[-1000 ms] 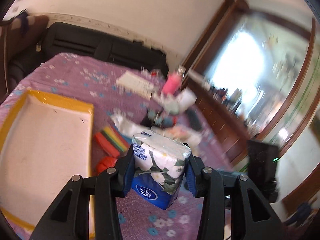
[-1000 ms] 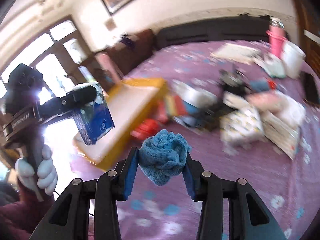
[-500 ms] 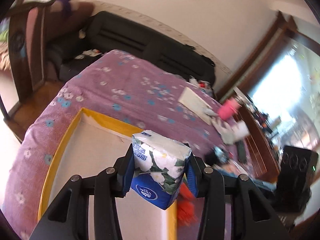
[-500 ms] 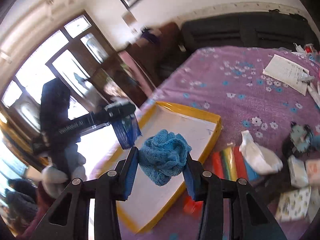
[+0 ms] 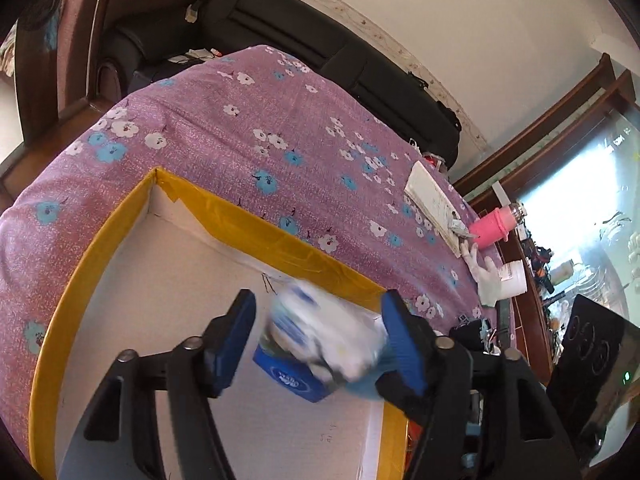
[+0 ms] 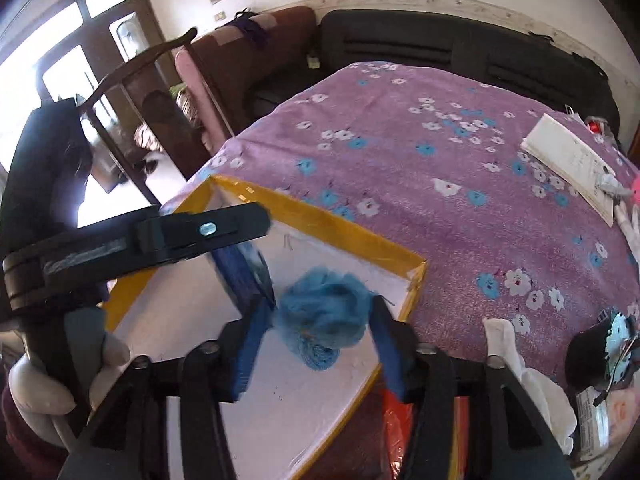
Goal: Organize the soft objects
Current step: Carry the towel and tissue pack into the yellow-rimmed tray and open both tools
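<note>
- The landmark is the yellow-rimmed tray (image 5: 224,204), a shallow white-floored box lying on the purple flowered bed (image 5: 248,136).
- The left tool (image 5: 318,344) hangs over the tray's inner right part with its blue pads spread wide. The tissue pack (image 5: 320,344) sits between them, blurred and tilted, with a clear gap to the left pad. Whether it touches the right pad is not clear. My reading is that the pack is dropping free towards the tray floor.
- The right tool (image 6: 316,332) is over the tray near its right rim (image 6: 416,280), also spread. The blue knitted cloth (image 6: 324,316) lies in the gap, smeared by motion, and neither pad is seen pressing it. It looks released, and it is above the tray floor.
- In the right wrist view the left tool (image 6: 256,256) reaches across the tray from its left side, held by a white-gloved hand (image 6: 52,384).
- The relation that matters: both soft things lie straight below and ahead of their own tools, inside the tray's rim, so each tool probably only needs to draw back clear of the rim.
- Beyond the tray's right rim, more things wait on the bed: a white cloth (image 6: 516,356) and a red packet (image 6: 404,416). The right tool is the nearer one to these.
</note>
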`<state>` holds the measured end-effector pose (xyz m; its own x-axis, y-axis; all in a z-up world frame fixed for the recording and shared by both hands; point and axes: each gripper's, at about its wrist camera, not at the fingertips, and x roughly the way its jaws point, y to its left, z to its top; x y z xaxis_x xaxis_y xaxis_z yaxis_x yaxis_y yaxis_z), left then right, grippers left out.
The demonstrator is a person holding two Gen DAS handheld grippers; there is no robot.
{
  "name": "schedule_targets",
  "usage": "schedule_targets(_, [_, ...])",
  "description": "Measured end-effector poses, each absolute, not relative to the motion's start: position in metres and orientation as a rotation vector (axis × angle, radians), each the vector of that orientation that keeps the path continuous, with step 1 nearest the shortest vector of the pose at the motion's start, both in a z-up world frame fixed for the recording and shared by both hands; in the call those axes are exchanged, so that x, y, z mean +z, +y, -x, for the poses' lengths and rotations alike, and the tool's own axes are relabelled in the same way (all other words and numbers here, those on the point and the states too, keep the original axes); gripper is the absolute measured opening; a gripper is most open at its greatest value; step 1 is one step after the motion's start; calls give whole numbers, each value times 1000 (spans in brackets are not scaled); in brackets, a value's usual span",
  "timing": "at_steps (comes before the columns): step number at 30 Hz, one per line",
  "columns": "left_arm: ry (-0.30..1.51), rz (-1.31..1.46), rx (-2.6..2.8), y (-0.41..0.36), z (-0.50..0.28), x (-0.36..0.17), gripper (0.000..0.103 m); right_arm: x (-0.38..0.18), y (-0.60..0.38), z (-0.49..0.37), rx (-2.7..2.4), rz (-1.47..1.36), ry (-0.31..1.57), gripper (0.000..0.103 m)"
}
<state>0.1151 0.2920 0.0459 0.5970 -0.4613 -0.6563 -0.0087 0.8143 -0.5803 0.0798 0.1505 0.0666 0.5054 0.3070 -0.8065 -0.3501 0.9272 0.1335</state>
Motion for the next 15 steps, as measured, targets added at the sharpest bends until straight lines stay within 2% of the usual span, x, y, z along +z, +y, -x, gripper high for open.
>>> schedule_targets(10, [830, 505, -331, 264, -54, 88, 80, 95, 63, -24, 329, -78, 895, 69])
schedule_targets(15, [817, 321, -396, 214, -8, 100, 81, 97, 5, 17, 270, -154, 878, 70])
